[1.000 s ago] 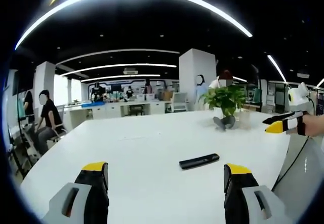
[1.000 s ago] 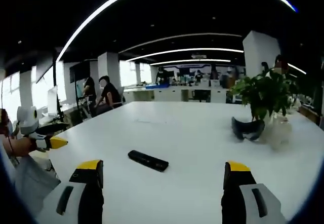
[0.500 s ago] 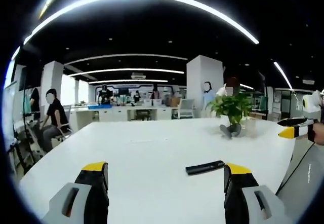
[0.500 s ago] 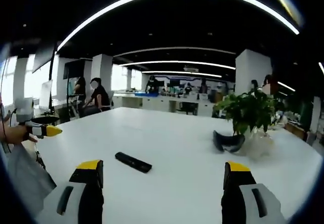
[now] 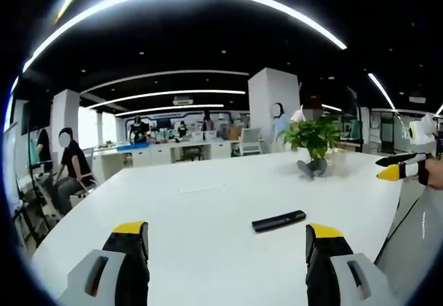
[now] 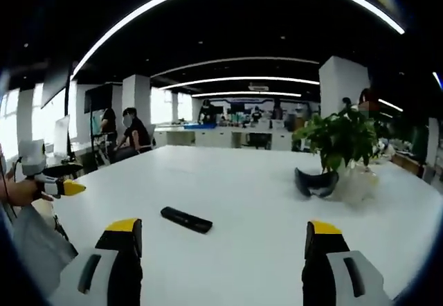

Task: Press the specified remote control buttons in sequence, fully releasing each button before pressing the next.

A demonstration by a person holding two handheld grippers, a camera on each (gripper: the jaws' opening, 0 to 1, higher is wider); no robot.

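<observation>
One remote control [image 5: 277, 220] lies on the white tabletop [image 5: 194, 216], one potted plant [image 6: 340, 140] at 1 o'clock. My left gripper [image 5: 227, 254] and right gripper [image 6: 220, 250]: jaws wide, empty.

A black remote control [image 5: 278, 220] lies mid-frame on the plain white table [image 5: 194, 209]. The left gripper [image 5: 226, 240] and right gripper [image 6: 220, 237] are black and grey with yellow tips. Right of centre, the plant [image 6: 340, 137] is green.
</observation>
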